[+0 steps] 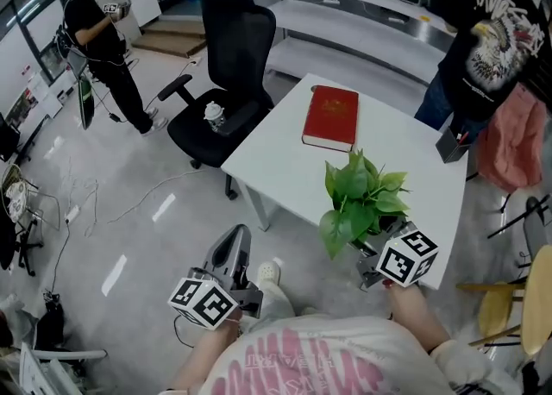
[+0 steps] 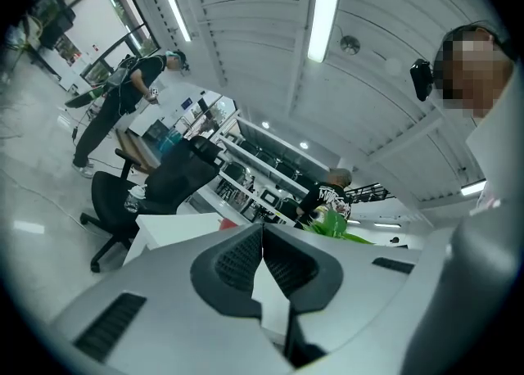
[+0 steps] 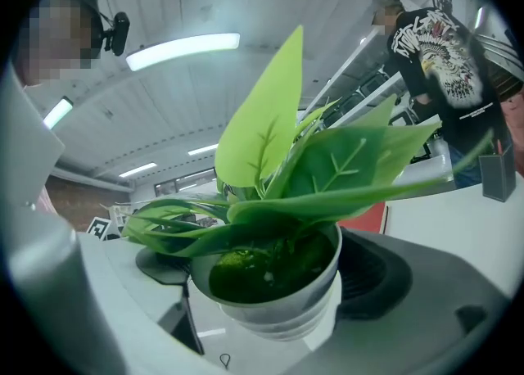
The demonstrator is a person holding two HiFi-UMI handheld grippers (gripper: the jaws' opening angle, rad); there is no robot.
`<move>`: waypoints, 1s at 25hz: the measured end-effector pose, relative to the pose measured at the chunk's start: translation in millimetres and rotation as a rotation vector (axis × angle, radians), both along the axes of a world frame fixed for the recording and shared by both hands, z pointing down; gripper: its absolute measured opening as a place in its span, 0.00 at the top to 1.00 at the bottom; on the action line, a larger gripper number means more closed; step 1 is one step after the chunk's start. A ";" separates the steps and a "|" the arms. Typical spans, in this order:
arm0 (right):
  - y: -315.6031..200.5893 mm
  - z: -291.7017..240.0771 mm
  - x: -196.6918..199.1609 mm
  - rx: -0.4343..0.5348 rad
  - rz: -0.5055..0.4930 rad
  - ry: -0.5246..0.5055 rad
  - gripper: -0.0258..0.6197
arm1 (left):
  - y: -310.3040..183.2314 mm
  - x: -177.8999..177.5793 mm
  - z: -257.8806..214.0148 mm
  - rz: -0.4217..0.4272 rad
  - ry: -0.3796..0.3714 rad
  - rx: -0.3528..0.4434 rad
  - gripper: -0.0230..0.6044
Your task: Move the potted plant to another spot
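Though in an office, white table point(image 1: 278, 171), red book point(image 1: 330, 117), potted plant point(image 1: 362, 199)

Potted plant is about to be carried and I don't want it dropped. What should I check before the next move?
1. Right gripper grips the potted plant: ok, a jaw on each side of the pot.
2. Left gripper out of the way: ok, shut, empty, off the table.
3. Free spot to set it down: ok, bare table near the red book.
4. Pot's base lifted clear of the table: cannot tell, leaves hide it.
5. Bystander clear of the path: ok, standing beyond the far corner.
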State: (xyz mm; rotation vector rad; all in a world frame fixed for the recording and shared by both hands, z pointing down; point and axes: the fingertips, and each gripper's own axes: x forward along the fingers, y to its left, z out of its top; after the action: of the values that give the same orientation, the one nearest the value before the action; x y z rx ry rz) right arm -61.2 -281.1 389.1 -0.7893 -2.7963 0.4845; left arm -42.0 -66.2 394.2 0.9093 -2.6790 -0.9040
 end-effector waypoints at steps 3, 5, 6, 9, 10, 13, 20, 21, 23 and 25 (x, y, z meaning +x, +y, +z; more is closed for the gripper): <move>17.2 0.9 -9.4 0.008 -0.020 0.004 0.12 | 12.2 -4.8 0.7 -0.013 0.007 -0.002 0.92; 28.0 1.2 -15.6 0.011 -0.029 0.011 0.12 | 21.8 -9.5 -0.1 -0.017 0.011 0.000 0.92; 33.2 2.0 -19.5 0.012 -0.032 0.014 0.12 | 27.4 -12.7 -0.7 -0.020 0.010 0.000 0.92; 47.8 5.9 -37.7 0.008 -0.032 0.018 0.12 | 44.9 -29.6 0.0 -0.028 0.010 0.000 0.92; 53.3 7.4 -45.4 0.004 -0.030 0.020 0.12 | 51.3 -37.3 1.1 -0.027 0.013 -0.004 0.92; 72.6 10.3 -71.4 -0.002 -0.021 0.026 0.12 | 72.2 -63.2 0.6 -0.013 0.017 -0.032 0.92; 109.8 17.9 -144.1 -0.030 0.024 0.029 0.12 | 108.8 -142.7 1.1 0.039 0.020 -0.053 0.92; 114.3 19.8 -154.0 -0.032 0.031 0.030 0.12 | 112.9 -153.5 1.9 0.046 0.017 -0.056 0.92; 123.0 24.7 -171.1 -0.036 0.045 0.036 0.12 | 120.9 -173.1 4.5 0.062 0.016 -0.065 0.92; 131.8 30.1 -186.7 -0.036 0.057 0.043 0.12 | 130.0 -192.4 8.7 0.073 0.022 -0.071 0.92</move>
State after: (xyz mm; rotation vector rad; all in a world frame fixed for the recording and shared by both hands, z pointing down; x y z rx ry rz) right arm -248.0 -149.3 419.1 -0.6999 -2.7839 0.5557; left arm -234.4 63.7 402.9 0.9687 -2.6223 -0.7931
